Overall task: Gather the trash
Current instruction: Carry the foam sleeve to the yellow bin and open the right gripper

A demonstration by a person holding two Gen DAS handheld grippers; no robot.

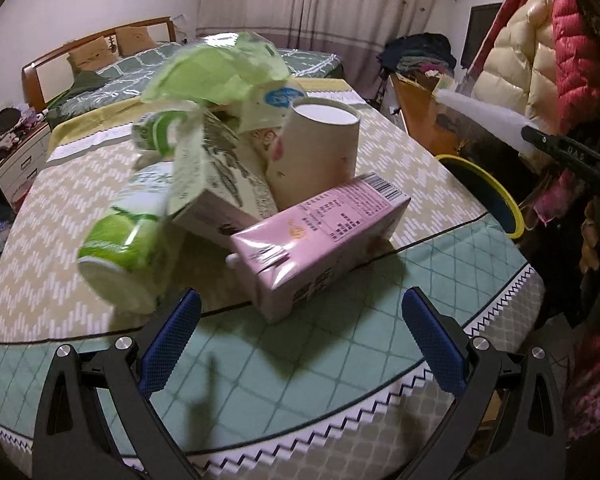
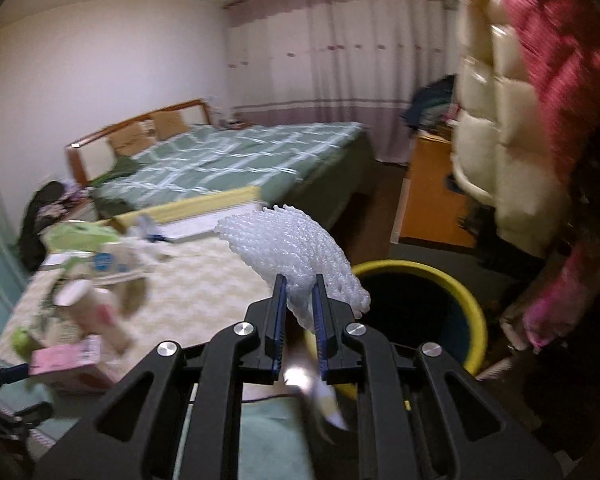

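Right gripper (image 2: 299, 300): jaws nearly closed, pinching a white foam net (image 2: 292, 256) that fans out beyond the tips. It hangs at the near rim of the yellow bin (image 2: 470, 304), which stands just off the table (image 1: 440, 192) edge. The bin's inside is dark; contents cannot be made out. Something pale below the jaws is too blurred to identify.

Left gripper (image 1: 300, 340): jaws spread wide, holding nothing, over the table's near edge. Just ahead lies a pink carton (image 1: 320, 236) on its side. Behind it stand a paper cup (image 1: 320, 148), a tipped green can (image 1: 128, 240), a box (image 1: 220, 196) and a green wrapper (image 1: 220, 68), heaped and touching, partly motion-blurred.
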